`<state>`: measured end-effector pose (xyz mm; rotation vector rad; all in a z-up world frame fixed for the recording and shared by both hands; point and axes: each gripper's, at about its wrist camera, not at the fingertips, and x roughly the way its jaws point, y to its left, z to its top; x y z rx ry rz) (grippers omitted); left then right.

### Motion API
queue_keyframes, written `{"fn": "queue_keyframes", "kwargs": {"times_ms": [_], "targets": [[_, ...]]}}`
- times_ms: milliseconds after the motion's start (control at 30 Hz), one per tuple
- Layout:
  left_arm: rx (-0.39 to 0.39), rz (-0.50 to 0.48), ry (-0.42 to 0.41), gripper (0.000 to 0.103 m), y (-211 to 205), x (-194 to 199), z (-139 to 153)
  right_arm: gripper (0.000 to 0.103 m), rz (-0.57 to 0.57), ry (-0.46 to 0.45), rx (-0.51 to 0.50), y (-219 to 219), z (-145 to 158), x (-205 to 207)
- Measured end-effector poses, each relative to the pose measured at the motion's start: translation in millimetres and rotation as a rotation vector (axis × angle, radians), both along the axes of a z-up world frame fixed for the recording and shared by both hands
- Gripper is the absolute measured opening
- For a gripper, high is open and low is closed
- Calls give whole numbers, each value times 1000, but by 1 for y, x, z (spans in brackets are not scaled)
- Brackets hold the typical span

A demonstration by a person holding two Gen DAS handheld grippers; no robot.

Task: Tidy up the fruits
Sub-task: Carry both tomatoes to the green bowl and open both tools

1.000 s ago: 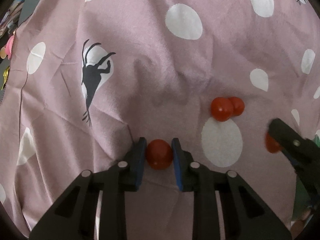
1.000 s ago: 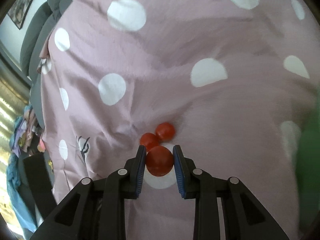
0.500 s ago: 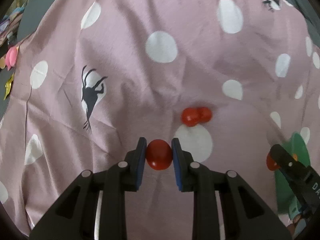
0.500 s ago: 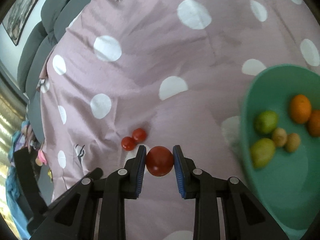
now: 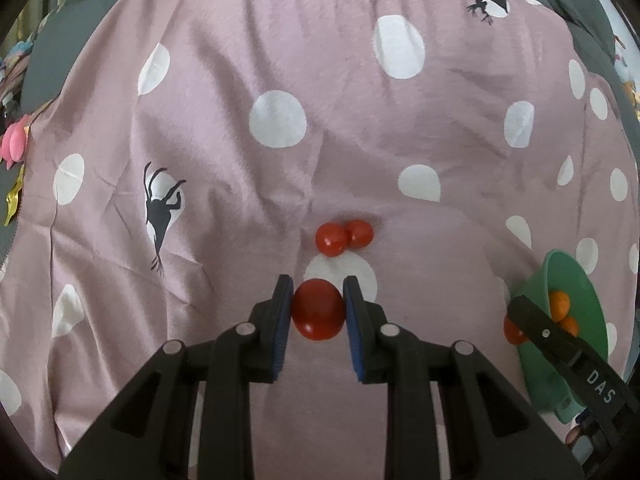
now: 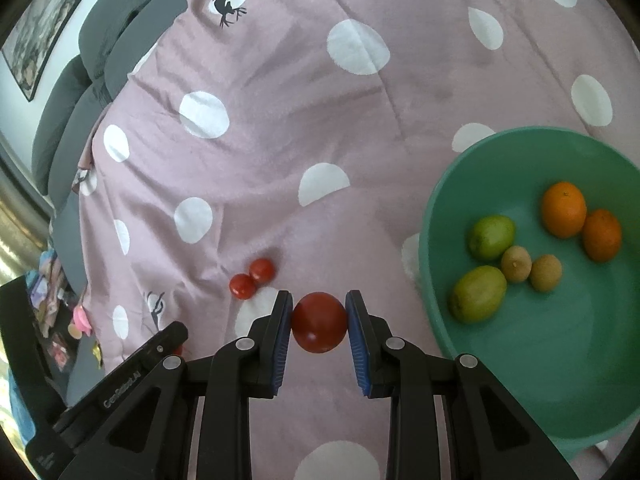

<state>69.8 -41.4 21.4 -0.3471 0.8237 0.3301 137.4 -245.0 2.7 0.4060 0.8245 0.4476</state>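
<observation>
My left gripper (image 5: 318,310) is shut on a red tomato (image 5: 318,315), held above the pink spotted cloth (image 5: 280,60). My right gripper (image 6: 319,322) is shut on another red tomato (image 6: 319,323), left of the green bowl (image 6: 448,200). The bowl holds two oranges (image 6: 564,209), two green fruits (image 6: 491,237) and two small brown fruits (image 6: 516,263). Two small red tomatoes (image 5: 344,235) lie touching on the cloth ahead of both grippers; they also show in the right wrist view (image 6: 252,278). The right gripper shows at the right edge of the left wrist view (image 5: 560,340), in front of the bowl (image 5: 580,280).
The cloth covers a grey sofa (image 6: 80,92). Pink and yellow clutter (image 5: 14,144) lies off the cloth's left edge. A framed picture (image 6: 36,28) hangs on the wall at the far left. The left gripper's body (image 6: 120,384) is at the lower left of the right wrist view.
Both grippers have risen and pulled back with their tomatoes; the two small tomatoes look smaller. The right gripper has swung right, bringing the green bowl and its fruit fully into view.
</observation>
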Motion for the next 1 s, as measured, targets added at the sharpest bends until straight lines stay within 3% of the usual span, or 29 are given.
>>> {"fn": "queue_keyframes", "kwargs": {"times_ms": [633,1000], "targets": [[-38,28,-62,25,9,-15,21,29,30,-4,-2,1,7,-5],[-38,-74,-125,25,-21,-16,45,29,-25,-57,-8,-18,27,-13]]}}
